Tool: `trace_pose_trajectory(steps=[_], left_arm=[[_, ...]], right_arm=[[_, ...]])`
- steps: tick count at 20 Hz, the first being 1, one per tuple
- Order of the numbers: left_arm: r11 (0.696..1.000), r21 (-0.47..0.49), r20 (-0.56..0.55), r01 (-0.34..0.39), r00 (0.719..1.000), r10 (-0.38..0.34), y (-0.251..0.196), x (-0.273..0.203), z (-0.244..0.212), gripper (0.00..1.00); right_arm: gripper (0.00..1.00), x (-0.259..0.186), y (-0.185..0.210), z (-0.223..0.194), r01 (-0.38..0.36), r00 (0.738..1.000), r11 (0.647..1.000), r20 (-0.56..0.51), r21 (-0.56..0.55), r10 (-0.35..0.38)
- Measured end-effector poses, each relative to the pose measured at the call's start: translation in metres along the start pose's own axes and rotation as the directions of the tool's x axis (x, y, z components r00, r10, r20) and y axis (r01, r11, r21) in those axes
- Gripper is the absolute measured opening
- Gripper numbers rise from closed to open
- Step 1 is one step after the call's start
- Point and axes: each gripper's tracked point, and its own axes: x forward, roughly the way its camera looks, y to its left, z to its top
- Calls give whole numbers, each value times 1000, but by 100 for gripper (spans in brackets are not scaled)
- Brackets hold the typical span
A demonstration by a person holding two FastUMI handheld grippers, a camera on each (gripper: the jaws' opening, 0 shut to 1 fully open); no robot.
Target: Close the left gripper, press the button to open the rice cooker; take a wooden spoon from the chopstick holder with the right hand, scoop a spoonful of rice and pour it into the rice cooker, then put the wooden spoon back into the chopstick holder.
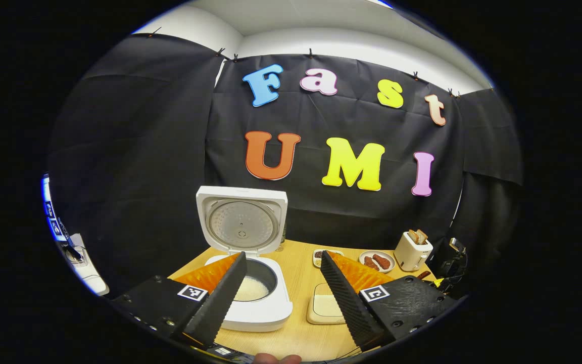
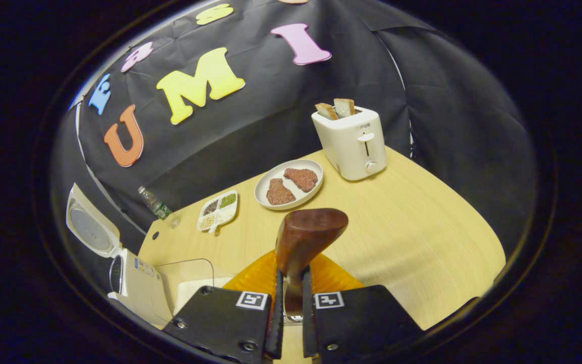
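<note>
rice cooker lid up, right gripper clamped on the wooden spoon

in the left gripper view the left gripper [image 1: 283, 283] has its fingers spread apart with nothing between them, hovering just near of the rice cooker [image 1: 253, 293], which sits on the counter [image 1: 298, 273] with its lid [image 1: 242, 225] standing upright and white rice showing in the pot. a shallow rice tray [image 1: 326, 306] lies just right of the cooker. in the right gripper view the right gripper [image 2: 291, 313] is pressed together on the handle of the wooden spoon [image 2: 306, 237], bowl pointing away over the counter. farther off are a plate of meat [image 2: 289, 183], a toaster [image 2: 352, 141] with bread in it, a divided dish of grains [image 2: 217, 210] and a water bottle [image 2: 153, 202] by the wall
</note>
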Motion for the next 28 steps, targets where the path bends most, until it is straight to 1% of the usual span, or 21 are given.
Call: trace_pose_trajectory(steps=[1, 2, 3, 4, 5, 7, 10, 14, 16, 17, 19, 22, 25, 28], left_arm=[[1000, 1, 1, 0, 1000, 0, 1, 0, 2, 94], [1000, 4, 6, 2, 1000, -2, 2, 1, 5, 94], [1000, 9, 18, 2, 1000, -2, 4, 3, 9, 94], [1000, 14, 31, 3, 1000, -4, 4, 6, 15, 94], [1000, 17, 47, 5, 999, -6, 6, 8, 22, 94], [1000, 18, 86, 6, 996, -8, 9, 13, 38, 94], [1000, 18, 125, 14, 992, -16, 12, 31, 57, 94], [998, 44, 163, -32, 986, 25, 32, 64, 93, 94], [997, 54, 184, -55, 982, 44, 41, 83, 114, 94], [995, 62, 194, -74, 979, 60, 49, 93, 123, 94], [993, 71, 191, -92, 979, 77, 60, 118, 136, 94], [995, 42, 123, -89, 989, 83, 70, 156, 132, 94], [994, 40, 23, -101, 995, 101, 89, 201, 110, 94], [994, 21, -81, -105, 991, 107, 106, 237, 89, 94]], right_arm=[[25, -1, 1, 4, -3, 1000, 1000, 12, -5, 3], [31, -3, 0, 8, 4, 1000, 1000, 24, -23, -4], [53, -8, 0, 13, 6, 999, 999, 37, -34, -4], [64, -13, 1, 20, 6, 998, 999, 56, -42, -3], [80, -21, -1, 28, 17, 997, 998, 78, -56, -12], [87, -39, -1, 46, 34, 992, 996, 124, -80, -24], [91, -76, 3, 79, 51, 976, 988, 217, -148, -18], [95, -132, 24, 116, 59, 947, 969, 321, -238, 21], [97, -158, 37, 125, 56, 935, 962, 351, -267, 43], [100, -170, 41, 129, 59, 929, 959, 367, -279, 49], [100, -191, 49, 132, 61, 920, 951, 386, -304, 65], [100, -211, 55, 134, 74, 913, 932, 399, -355, 79], [100, -223, 60, 125, 76, 920, 917, 381, -393, 87], [100, -232, 61, 117, 92, 923, 902, 375, -422, 82]])
